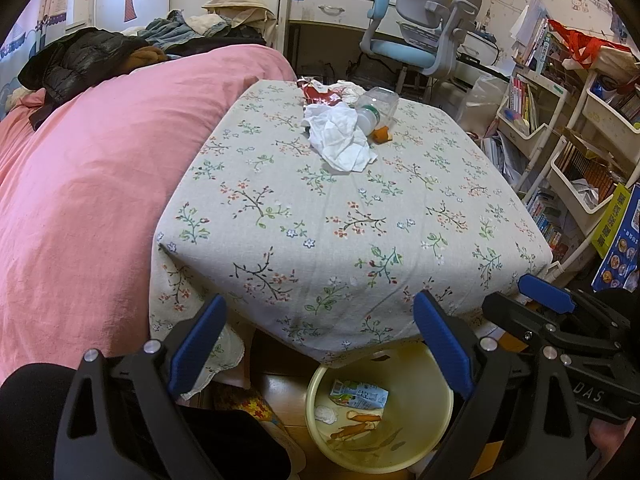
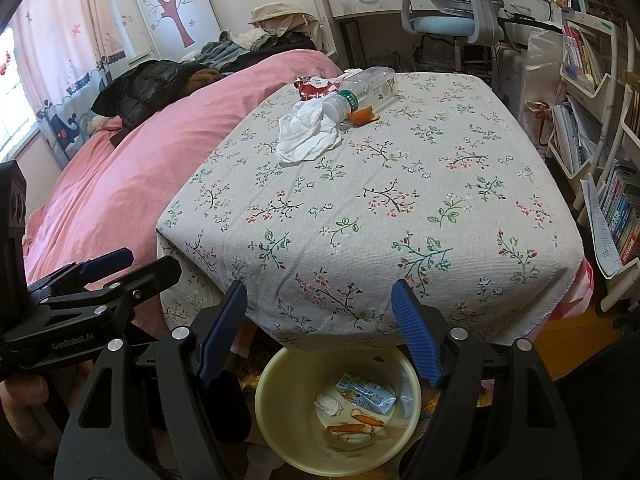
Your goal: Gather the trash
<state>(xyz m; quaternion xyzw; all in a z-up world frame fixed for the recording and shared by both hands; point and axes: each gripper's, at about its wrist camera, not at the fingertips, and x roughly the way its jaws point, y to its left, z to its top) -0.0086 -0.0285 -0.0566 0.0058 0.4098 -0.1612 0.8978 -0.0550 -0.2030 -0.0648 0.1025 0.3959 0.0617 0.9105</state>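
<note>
A crumpled white tissue (image 1: 340,136) (image 2: 306,132), a clear plastic bottle (image 1: 374,108) (image 2: 362,88), an orange peel (image 1: 383,134) (image 2: 362,115) and a red wrapper (image 1: 322,94) (image 2: 314,87) lie at the far end of the floral-cloth table (image 1: 340,216) (image 2: 380,208). A yellow bin (image 1: 420,396) (image 2: 288,400) stands on the floor at the table's near edge, holding a carton, a tissue ball and peels. My left gripper (image 1: 320,340) and right gripper (image 2: 320,328) are both open and empty, hovering above the bin. The right gripper also shows in the left wrist view (image 1: 552,320).
A pink bed (image 1: 92,184) with piled clothes borders the table on the left. A blue desk chair (image 1: 416,28) and white desk stand behind it. White bookshelves (image 1: 568,136) (image 2: 600,120) crowd the right side.
</note>
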